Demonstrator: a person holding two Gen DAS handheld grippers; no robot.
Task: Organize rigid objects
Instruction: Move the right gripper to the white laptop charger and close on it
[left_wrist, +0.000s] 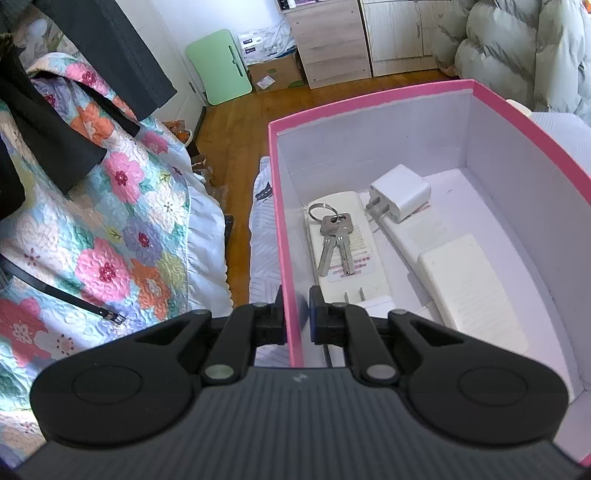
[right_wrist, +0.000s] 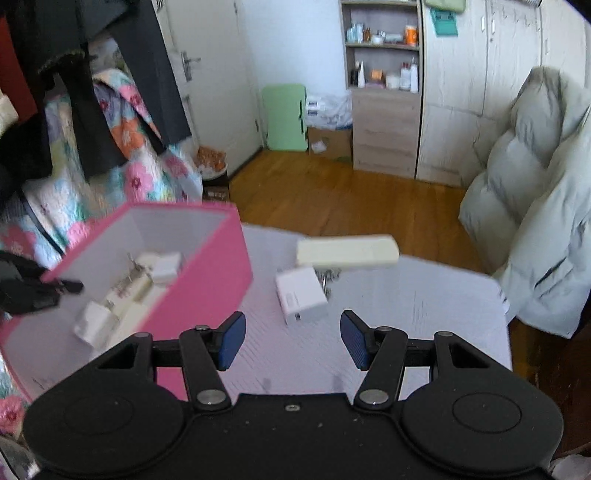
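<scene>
Left gripper (left_wrist: 297, 314) pinches the pink box (left_wrist: 284, 221) wall, jaws clamped on it, prob to steady it for loading. Inside the box: keys (left_wrist: 334, 236), charger (left_wrist: 400, 192). Right gripper (right_wrist: 293, 339) jaws wide apart, empty, aimed at white adapter (right_wrist: 301, 295) just right of box (cream block (right_wrist: 347, 251) beyond it).

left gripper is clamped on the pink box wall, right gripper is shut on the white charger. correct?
Not quite. The right gripper is open and empty in the right wrist view; the white charger lies ahead on the table. The left gripper does clamp the pink box wall.
</scene>
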